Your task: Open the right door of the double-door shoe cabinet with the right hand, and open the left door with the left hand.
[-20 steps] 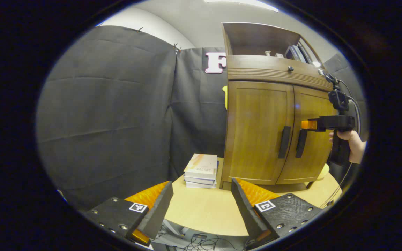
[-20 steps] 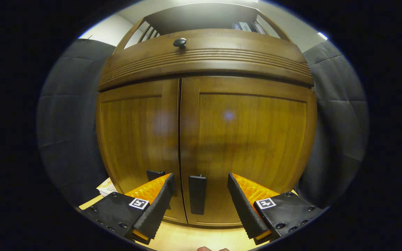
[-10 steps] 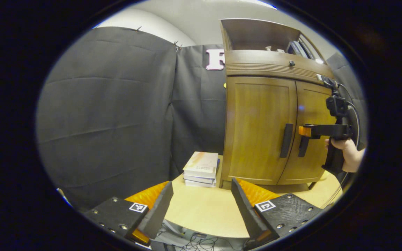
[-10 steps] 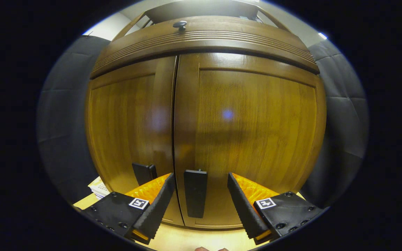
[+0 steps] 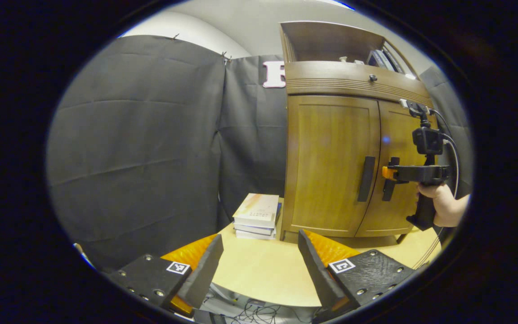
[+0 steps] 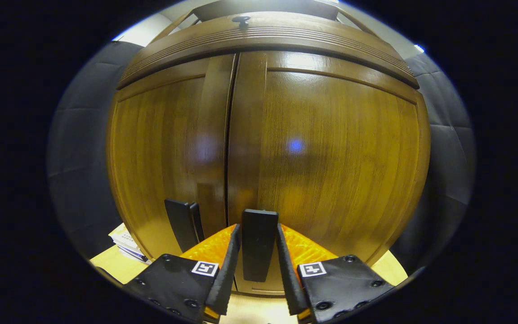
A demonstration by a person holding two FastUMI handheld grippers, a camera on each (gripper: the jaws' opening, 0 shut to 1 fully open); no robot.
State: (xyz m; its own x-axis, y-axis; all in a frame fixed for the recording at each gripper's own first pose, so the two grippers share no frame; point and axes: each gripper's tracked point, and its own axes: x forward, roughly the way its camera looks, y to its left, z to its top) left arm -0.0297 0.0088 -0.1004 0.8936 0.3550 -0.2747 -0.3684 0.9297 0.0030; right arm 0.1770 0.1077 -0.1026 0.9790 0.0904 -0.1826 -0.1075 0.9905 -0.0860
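The shoe cabinet [image 5: 331, 162] stands on a pale round table [image 5: 259, 274], both doors shut and meeting at a vertical seam. Relative to this cabinet: each door carries a dark vertical handle beside the seam, the left door's handle [image 5: 366, 178] on one side and the right door's handle [image 6: 259, 245] on the other. A small dark knob [image 5: 372, 78] sits on the ribbed band above the doors, and an open shelf tops the cabinet.

In the right gripper view, the right gripper [image 6: 256, 258] is at the cabinet front, its two fingers closed in on the right door's handle, one finger against each side edge, so that the handle stands upright between them. The left door's handle [image 6: 182, 224] lies just beside the gripper, outside its fingers. In the left gripper view, the same gripper [image 5: 387, 172] appears at the right door, held by a hand [image 5: 443, 207].

The left gripper [image 5: 259, 270] hovers over the table edge, well apart from the cabinet, its fingers spread wide with nothing between them. A stack of books [image 5: 256, 216] lies on the table just beside the cabinet's left side.
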